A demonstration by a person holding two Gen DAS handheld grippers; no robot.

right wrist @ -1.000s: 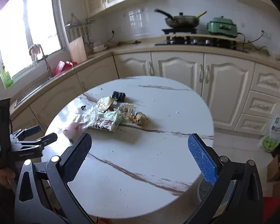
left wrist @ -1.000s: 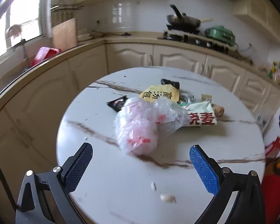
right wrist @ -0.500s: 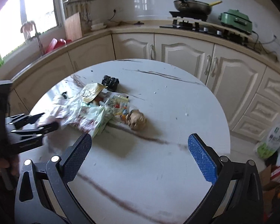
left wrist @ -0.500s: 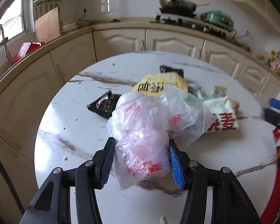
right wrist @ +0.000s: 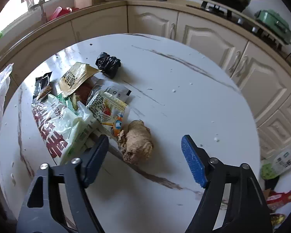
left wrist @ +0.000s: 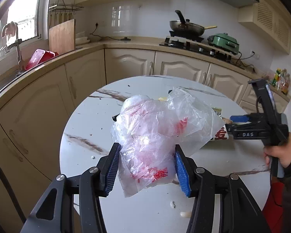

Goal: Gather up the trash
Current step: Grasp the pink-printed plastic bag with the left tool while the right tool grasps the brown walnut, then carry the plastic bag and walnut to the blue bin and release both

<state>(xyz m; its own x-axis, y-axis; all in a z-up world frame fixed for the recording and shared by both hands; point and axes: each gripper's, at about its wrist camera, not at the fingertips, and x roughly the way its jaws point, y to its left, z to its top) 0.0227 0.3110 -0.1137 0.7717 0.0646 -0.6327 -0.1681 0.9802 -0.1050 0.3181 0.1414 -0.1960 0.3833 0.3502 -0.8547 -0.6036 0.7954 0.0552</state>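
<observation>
plastic bag upright in left gripper

The table is white with brown marble streaks. The plastic bag is clear with red print. A crumpled bag is black, a packet is mustard yellow with dark lettering, and a large wrapper is pale green with red characters. The ginger root is tan. Gripper pads are blue on black arms. The cabinets are cream, and the electric pot is green.
</observation>
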